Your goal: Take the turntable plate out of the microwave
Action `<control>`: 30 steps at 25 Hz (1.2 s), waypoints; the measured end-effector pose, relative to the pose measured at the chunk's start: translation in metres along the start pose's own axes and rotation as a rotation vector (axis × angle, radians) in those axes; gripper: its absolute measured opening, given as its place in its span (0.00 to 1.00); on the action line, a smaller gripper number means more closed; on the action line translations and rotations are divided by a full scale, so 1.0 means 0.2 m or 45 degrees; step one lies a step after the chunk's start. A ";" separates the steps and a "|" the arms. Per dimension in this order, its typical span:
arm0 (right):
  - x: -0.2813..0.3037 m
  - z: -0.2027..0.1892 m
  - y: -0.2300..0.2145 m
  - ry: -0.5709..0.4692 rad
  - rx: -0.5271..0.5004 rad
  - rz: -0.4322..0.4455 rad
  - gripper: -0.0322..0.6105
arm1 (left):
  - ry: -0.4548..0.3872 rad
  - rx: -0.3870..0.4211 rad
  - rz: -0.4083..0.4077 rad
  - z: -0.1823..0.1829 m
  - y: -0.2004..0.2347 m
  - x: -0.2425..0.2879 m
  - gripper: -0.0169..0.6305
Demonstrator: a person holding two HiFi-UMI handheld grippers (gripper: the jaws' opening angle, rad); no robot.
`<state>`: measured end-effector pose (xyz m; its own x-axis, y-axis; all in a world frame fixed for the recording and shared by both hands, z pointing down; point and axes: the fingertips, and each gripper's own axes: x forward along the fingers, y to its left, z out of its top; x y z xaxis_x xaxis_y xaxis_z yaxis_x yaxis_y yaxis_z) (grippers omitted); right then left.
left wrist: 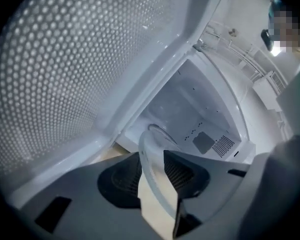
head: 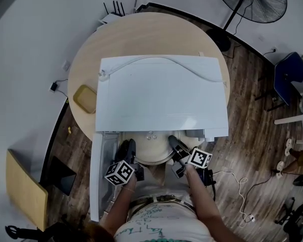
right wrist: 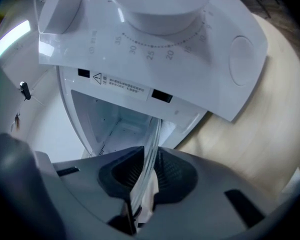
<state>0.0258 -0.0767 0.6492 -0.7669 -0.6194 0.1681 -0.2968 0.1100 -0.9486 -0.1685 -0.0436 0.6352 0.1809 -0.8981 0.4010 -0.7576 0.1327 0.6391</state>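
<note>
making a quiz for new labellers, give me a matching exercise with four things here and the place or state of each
1 turntable plate
2 microwave door
3 tan tray
4 fan

a swung open
b standing on the floor
c gripped by left gripper and right gripper
d on the table beside the microwave

Pairs: 1-c, 2-a, 3-d, 4-b

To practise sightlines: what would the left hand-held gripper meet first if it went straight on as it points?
The turntable plate clamped between its jaws; beyond that, probably the microwave's inner wall; depth unclear.
</note>
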 end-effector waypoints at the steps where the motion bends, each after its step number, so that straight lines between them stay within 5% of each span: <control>1: -0.01 0.00 0.01 0.004 -0.011 0.009 0.13 | -0.011 0.004 -0.007 0.00 -0.01 -0.01 0.25; 11: -0.12 -0.03 0.07 0.066 0.018 0.042 0.13 | -0.074 0.024 0.043 -0.05 -0.08 -0.17 0.25; 30: -0.24 -0.05 0.28 0.333 -0.134 0.148 0.13 | -0.342 -0.074 0.193 -0.12 -0.25 -0.55 0.24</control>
<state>0.0411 -0.0326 0.5912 -0.9156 -0.3782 0.1367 -0.2457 0.2570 -0.9347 -0.1361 0.0592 0.5752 -0.1093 -0.9439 0.3116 -0.7245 0.2903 0.6251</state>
